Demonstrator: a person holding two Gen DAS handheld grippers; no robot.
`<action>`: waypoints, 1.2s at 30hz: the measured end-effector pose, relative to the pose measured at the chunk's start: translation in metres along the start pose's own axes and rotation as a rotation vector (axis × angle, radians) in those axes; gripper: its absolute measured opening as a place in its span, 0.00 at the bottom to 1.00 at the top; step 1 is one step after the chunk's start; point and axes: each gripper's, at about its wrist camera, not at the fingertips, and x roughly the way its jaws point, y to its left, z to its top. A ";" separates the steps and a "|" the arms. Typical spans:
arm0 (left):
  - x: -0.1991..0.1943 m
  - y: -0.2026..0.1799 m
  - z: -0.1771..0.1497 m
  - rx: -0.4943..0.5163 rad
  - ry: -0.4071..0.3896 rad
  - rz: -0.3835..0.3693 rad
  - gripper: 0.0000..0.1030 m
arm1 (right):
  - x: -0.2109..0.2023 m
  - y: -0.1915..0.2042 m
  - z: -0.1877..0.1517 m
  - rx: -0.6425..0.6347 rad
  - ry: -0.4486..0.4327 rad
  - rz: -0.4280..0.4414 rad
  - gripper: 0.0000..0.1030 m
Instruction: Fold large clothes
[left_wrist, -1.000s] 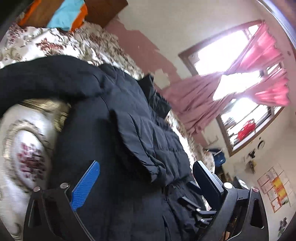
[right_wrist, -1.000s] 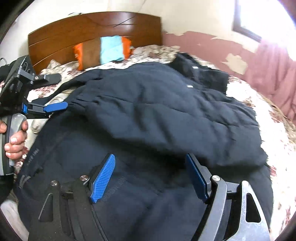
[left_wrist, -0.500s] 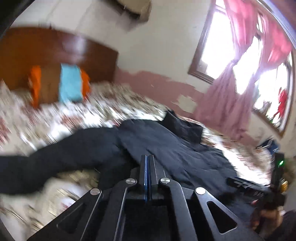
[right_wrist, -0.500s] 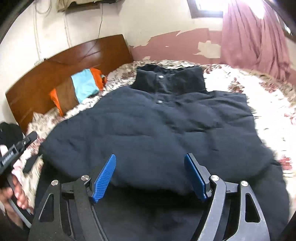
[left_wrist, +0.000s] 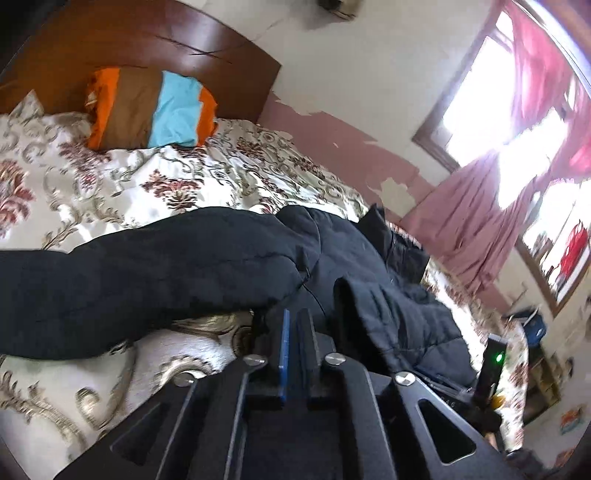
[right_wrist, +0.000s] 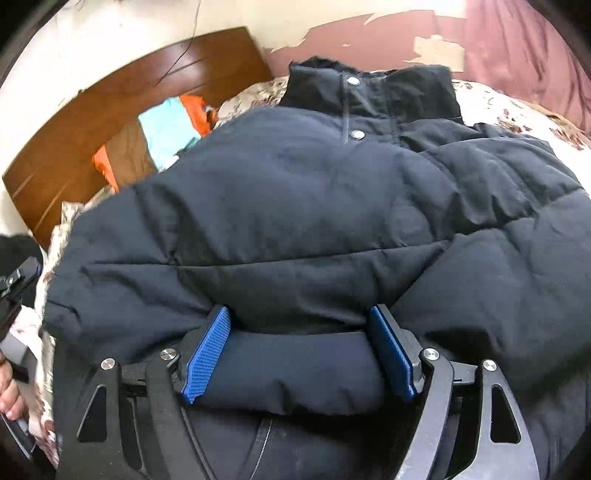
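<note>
A dark puffer jacket (right_wrist: 314, 206) lies spread on the flower-patterned bedspread (left_wrist: 122, 184), its collar (right_wrist: 373, 92) toward the wooden headboard (left_wrist: 155, 51) and peeling wall. One sleeve (left_wrist: 140, 273) stretches away from the jacket's body across the bedspread and is cut off at the picture's edge.

The right gripper (right_wrist: 299, 350) is low on the jacket's near side, its blue pads (right_wrist: 207, 350) wide apart with a thick padded roll of the jacket between them; the pads sit against that roll, but whether they actually squeeze it is hard to tell.

The left gripper (left_wrist: 293, 343) has just clamped together, its pads nearly touching; its tips sit at the jacket's edge below the sleeve, and whether cloth is caught there is hidden. A striped pillow (left_wrist: 151, 107) leans on the headboard. Beside the jacket, a hand (right_wrist: 9, 391) is only partly in view.
</note>
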 end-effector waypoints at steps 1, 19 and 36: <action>-0.006 0.003 0.001 -0.019 -0.005 -0.004 0.15 | -0.008 0.000 0.000 0.022 -0.023 0.011 0.71; -0.099 0.221 -0.049 -0.749 -0.055 0.021 0.99 | -0.065 0.107 0.012 -0.202 -0.109 -0.069 0.82; -0.044 0.257 -0.028 -0.813 -0.090 0.037 0.42 | 0.039 0.160 0.079 -0.222 -0.043 -0.266 0.82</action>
